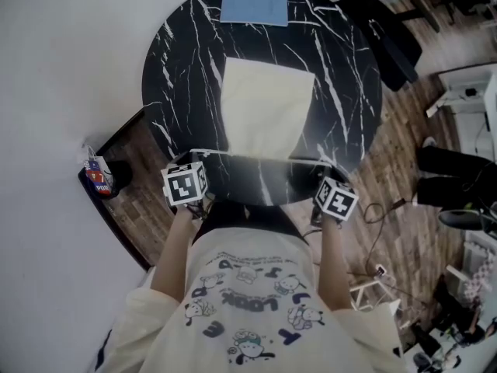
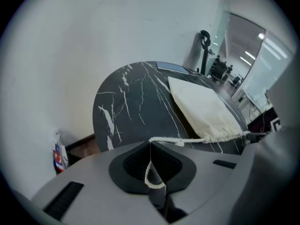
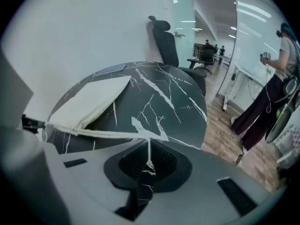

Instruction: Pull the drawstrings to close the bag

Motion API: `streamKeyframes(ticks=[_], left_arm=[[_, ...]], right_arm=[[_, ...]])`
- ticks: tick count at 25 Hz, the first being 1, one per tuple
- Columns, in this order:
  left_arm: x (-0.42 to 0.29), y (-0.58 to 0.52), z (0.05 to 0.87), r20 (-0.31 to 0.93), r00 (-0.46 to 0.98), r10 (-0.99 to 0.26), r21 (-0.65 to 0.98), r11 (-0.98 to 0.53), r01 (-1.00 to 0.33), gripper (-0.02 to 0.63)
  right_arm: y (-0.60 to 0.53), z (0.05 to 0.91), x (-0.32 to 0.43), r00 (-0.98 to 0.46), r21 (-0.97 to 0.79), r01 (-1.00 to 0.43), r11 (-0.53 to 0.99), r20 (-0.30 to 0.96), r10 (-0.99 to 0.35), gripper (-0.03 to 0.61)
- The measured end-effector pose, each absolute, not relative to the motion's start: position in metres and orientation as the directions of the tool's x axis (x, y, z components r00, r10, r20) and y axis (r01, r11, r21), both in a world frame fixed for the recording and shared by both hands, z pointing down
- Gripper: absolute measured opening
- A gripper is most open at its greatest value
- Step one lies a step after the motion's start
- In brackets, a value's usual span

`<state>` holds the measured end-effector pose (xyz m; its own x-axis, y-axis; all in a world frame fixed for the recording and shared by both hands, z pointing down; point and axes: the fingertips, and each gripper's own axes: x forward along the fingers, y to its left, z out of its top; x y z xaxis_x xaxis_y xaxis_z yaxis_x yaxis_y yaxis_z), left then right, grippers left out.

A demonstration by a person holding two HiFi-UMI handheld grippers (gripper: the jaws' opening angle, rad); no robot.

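Note:
A cream drawstring bag (image 1: 264,103) lies flat in the middle of the round black marble table (image 1: 178,61), its mouth toward me. A white cord (image 1: 233,154) is stretched taut along the near table edge between my two grippers. My left gripper (image 1: 192,165) is shut on the cord's left end. In the left gripper view the cord (image 2: 187,139) runs from the closed jaws to the puckered bag mouth (image 2: 225,134). My right gripper (image 1: 326,179) is shut on the right end. Its own view shows the cord (image 3: 108,135) leading to the bag (image 3: 89,102).
A blue pad (image 1: 254,8) lies at the table's far edge. A black office chair (image 3: 164,41) stands beyond the table, and a person (image 3: 276,78) stands at the right. A red and blue item (image 1: 97,179) sits on a low shelf at the left. Cables trail over the wooden floor (image 1: 380,231).

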<state>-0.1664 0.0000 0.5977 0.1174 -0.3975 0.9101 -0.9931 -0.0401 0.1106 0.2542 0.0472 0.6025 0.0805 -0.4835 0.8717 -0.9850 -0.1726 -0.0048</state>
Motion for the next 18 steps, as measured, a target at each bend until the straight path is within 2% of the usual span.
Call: streamKeyframes(ticks=[3, 4, 5, 6, 8, 9, 13, 15, 18], left_arm=[[-0.162, 0.004, 0.600, 0.907, 0.109, -0.407, 0.067, -0.115, -0.991, 0.044], [-0.160, 0.005, 0.600, 0.905, 0.110, -0.412, 0.060, -0.134, -0.989, 0.046], [-0.160, 0.006, 0.599, 0.902, 0.110, -0.418, 0.050, -0.153, -0.987, 0.046], [-0.160, 0.007, 0.597, 0.898, 0.109, -0.426, 0.037, -0.174, -0.984, 0.053], [-0.164, 0.010, 0.595, 0.893, 0.111, -0.436, 0.015, -0.217, -0.976, 0.174], [-0.167, 0.013, 0.594, 0.893, 0.113, -0.436, 0.007, -0.237, -0.972, 0.193], [-0.173, 0.020, 0.584, 0.889, 0.137, -0.437, 0.003, -0.292, -0.956, 0.212], [-0.158, 0.015, 0.576, 0.878, 0.196, -0.436, 0.019, -0.378, -0.926, 0.218], [-0.119, 0.004, 0.567, 0.857, 0.321, -0.402, 0.054, -0.551, -0.833, 0.243]], right_arm=[[0.046, 0.603, 0.238, 0.048, 0.019, -0.998, -0.066, 0.875, -0.482, 0.032], [0.046, 0.604, 0.234, 0.029, 0.006, -0.999, -0.049, 0.880, -0.475, 0.077], [0.048, 0.605, 0.229, 0.009, -0.008, -0.999, -0.036, 0.886, -0.464, 0.206], [0.050, 0.605, 0.227, -0.004, -0.016, -1.000, -0.023, 0.890, -0.456, 0.249], [0.055, 0.601, 0.225, -0.005, 0.000, -1.000, 0.011, 0.893, -0.449, 0.249], [0.058, 0.597, 0.224, -0.003, 0.015, -0.999, 0.036, 0.892, -0.451, 0.249], [0.051, 0.573, 0.201, -0.072, 0.041, -0.976, 0.215, 0.866, -0.495, 0.250], [0.043, 0.564, 0.172, -0.182, 0.015, -0.929, 0.369, 0.851, -0.492, 0.250], [0.035, 0.563, 0.131, -0.303, 0.002, -0.800, 0.600, 0.862, -0.407, 0.250]])
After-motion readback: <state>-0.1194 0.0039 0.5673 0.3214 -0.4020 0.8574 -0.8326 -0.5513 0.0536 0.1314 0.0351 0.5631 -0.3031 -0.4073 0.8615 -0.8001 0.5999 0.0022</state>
